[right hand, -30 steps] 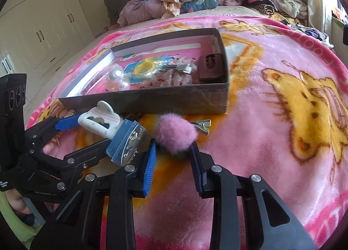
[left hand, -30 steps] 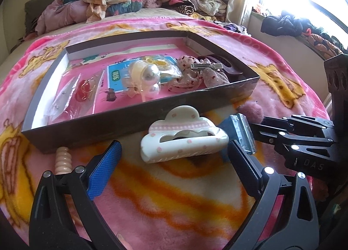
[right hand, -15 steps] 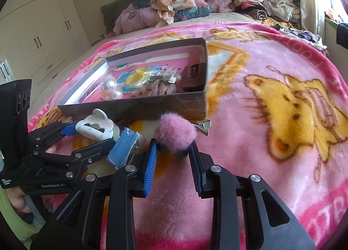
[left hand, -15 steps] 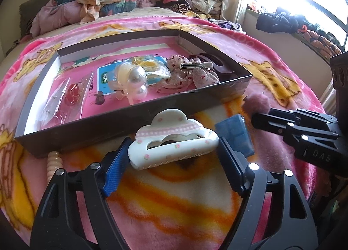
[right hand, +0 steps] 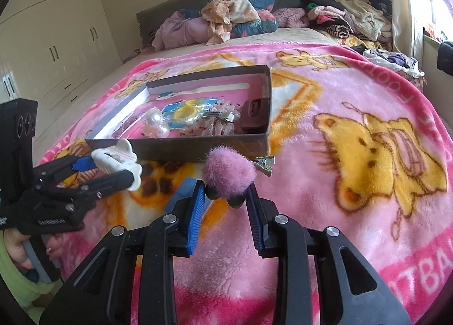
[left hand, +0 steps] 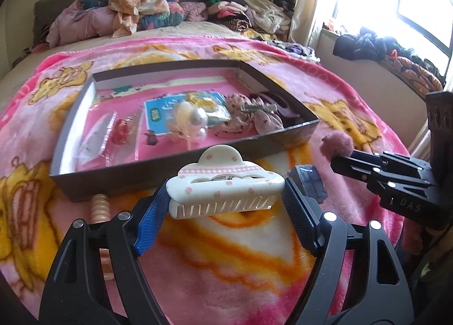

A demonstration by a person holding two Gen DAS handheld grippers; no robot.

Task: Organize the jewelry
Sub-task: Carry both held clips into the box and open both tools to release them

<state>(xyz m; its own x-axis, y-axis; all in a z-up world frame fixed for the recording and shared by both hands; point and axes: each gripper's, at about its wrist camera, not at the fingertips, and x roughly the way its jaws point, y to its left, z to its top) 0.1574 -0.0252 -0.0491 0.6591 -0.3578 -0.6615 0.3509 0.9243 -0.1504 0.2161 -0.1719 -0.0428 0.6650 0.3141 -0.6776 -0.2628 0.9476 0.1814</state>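
My left gripper [left hand: 223, 203] is shut on a white cloud-shaped claw clip [left hand: 225, 183] with pink dots, held above the blanket just in front of the box; the clip also shows in the right wrist view [right hand: 117, 159]. My right gripper [right hand: 226, 197] is shut on a pink fluffy pom-pom hair clip [right hand: 229, 173], lifted off the blanket; its pom-pom shows in the left wrist view [left hand: 337, 145]. A dark shallow box [left hand: 187, 163] lined in pink holds pearl beads [left hand: 195, 121], a blue card, patterned scrunchies [left hand: 249, 121] and a brown claw clip [right hand: 253, 115].
A small blue packet [left hand: 310, 183] and a peach spiral hair tie [left hand: 100, 207] lie on the pink blanket in front of the box. Piled clothes [right hand: 235, 19] fill the far end of the bed. White wardrobes [right hand: 42, 42] stand left, a window sill [left hand: 390, 50] right.
My left gripper closed on the white claw clip and lifted it off the blanket. My right gripper raised the pink pom-pom clip. The blue packet stayed on the blanket.
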